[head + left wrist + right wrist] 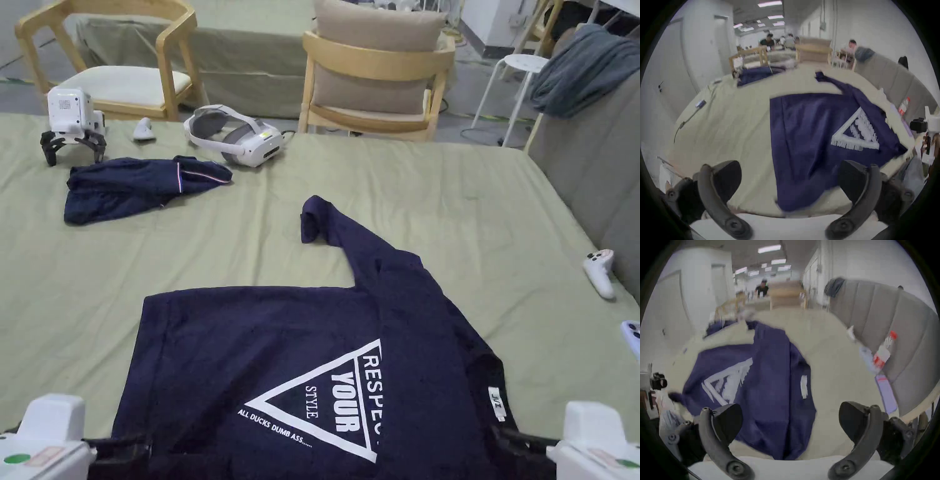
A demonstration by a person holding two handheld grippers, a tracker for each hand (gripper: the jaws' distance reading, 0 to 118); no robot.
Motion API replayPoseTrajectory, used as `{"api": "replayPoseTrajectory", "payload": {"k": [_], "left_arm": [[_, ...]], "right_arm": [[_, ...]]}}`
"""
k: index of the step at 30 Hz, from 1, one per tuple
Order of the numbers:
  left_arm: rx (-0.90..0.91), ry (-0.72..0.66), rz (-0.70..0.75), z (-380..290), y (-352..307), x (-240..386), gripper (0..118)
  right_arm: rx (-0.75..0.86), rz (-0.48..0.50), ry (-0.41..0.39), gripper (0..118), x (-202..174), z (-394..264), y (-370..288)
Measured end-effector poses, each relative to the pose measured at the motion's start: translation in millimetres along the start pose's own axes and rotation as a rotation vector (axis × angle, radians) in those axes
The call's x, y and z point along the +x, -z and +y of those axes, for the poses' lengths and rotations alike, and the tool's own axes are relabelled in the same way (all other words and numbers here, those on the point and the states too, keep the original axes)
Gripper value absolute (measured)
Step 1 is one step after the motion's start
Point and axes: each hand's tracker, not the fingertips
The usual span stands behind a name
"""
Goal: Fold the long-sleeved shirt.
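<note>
Your left gripper (789, 183) sat wide open at the near left corner of the long-sleeved shirt (300, 362), gripping nothing. The shirt lay flat on the green-covered table (437, 187), one sleeve reaching away. Your right gripper (791, 421) hung just as open at its collar end, empty too.

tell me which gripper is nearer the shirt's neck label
Right. The right gripper sits just below the neck label; the left gripper is across the shirt at its hem.
</note>
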Motion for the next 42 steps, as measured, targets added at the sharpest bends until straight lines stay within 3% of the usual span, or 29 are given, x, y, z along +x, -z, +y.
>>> {"api": "replayPoseTrajectory", "payload": {"k": [3, 4, 5, 6, 7, 8, 9, 12, 15, 16, 17, 18, 19, 20, 22, 23, 26, 30, 32, 33, 34, 35, 36, 37, 39, 42], "left_arm": [[0.071, -0.047, -0.012, 37.9, 3.1, 14.0, 108], [0.095, -0.058, -0.045, 48.0, 8.2, 19.1, 100], [0.124, -0.062, -0.068, 59.4, 14.7, 23.2, 76], [0.121, -0.055, -0.056, 66.9, 27.5, 30.9, 42], [0.123, -0.044, -0.052, 74.7, 41.8, 39.7, 9], [0.126, -0.033, -0.032, 80.5, 55.5, 45.5, 6], [0.137, -0.034, -0.031, 85.8, 66.6, 46.9, 6], [0.094, -0.093, -0.087, 99.6, 97.1, 52.2, 4], [0.103, -0.055, -0.063, 113.6, 125.5, 53.3, 4], [0.099, -0.057, -0.069, 116.7, 133.9, 52.5, 4], [0.087, -0.063, -0.082, 119.7, 143.6, 51.3, 4], [0.077, -0.069, -0.087, 123.5, 153.8, 51.4, 4], [0.073, -0.07, -0.079, 126.1, 162.0, 50.3, 4], [0.07, -0.07, -0.085, 129.3, 171.6, 48.9, 4], [0.055, -0.079, -0.094, 135.0, 189.6, 46.4, 4], [0.052, -0.082, -0.096, 137.8, 199.2, 45.0, 4], [0.032, -0.093, -0.088, 146.6, 227.4, 42.7, 4], [0.036, -0.1, -0.093, 153.1, 249.0, 39.3, 4], [0.039, -0.111, -0.095, 154.4, 254.7, 37.7, 4], [0.039, -0.111, -0.105, 154.4, 256.0, 37.9, 4], [0.037, -0.115, -0.102, 154.5, 257.4, 38.1, 4], [0.036, -0.113, -0.103, 154.3, 258.2, 37.6, 4], [0.036, -0.101, -0.116, 153.8, 258.3, 36.8, 4], [0.037, -0.09, -0.108, 153.3, 258.2, 35.9, 4], [0.035, -0.077, -0.099, 153.5, 253.6, 35.6, 4], [0.049, -0.085, -0.108, 152.6, 235.6, 38.1, 4]], "right_arm": [[0.117, 0.013, -0.045, 116, -18.3, 32.2, 7.8], [0.147, 0.026, -0.064, 111, -25.6, 41.5, 14.4], [0.152, 0.043, -0.088, 89, -32.3, 48.7, 24.1], [0.157, 0.05, -0.094, 53, -38.9, 55.4, 34.8], [0.165, 0.047, -0.094, 10, -45.9, 59.7, 47.1], [0.163, 0.038, -0.107, 0, -53.4, 64.7, 61.6], [0.159, 0.022, -0.125, 0, -59.5, 71.4, 74.0], [0.114, 0.121, -0.097, 0, -71.8, 92.9, 117.9], [0.103, 0.122, -0.136, 4, -92.3, 137.1, 176.9], [0.089, 0.173, -0.118, 19, -97.6, 153.0, 198.7], [0.076, 0.184, -0.115, 60, -105.1, 173.5, 223.7], [0.061, 0.193, -0.125, 93, -114.7, 194.6, 250.4], [0.038, 0.205, -0.131, 116, -123.4, 213.1, 275.6], [0.019, 0.206, -0.156, 118, -136.5, 231.8, 305.4], [0.02, 0.238, -0.174, 118, -158.3, 270.9, 355.7], [0.01, 0.202, -0.177, 118, -168.8, 287.5, 379.0], [-0.034, 0.196, -0.126, 118, -197.9, 326.1, 447.4], [-0.099, 0.22, -0.153, 118, -227.0, 347.6, 512.1], [-0.209, 0.216, -0.127, 114, -232.9, 345.8, 538.9], [-0.28, 0.198, -0.141, 103, -233.9, 344.3, 547.6], [-0.308, 0.167, -0.162, 75, -233.0, 340.4, 551.5], [-0.319, 0.132, -0.178, 23, -230.9, 336.9, 551.9], [-0.318, 0.098, -0.187, 8, -228.7, 329.4, 543.7], [-0.242, 0.109, -0.13, 8, -220.3, 330.6, 531.1], [-0.202, 0.225, -0.07, 8, -207.7, 333.2, 508.9], [-0.038, 0.202, -0.112, 8, -187.6, 337.8, 443.6]]}}
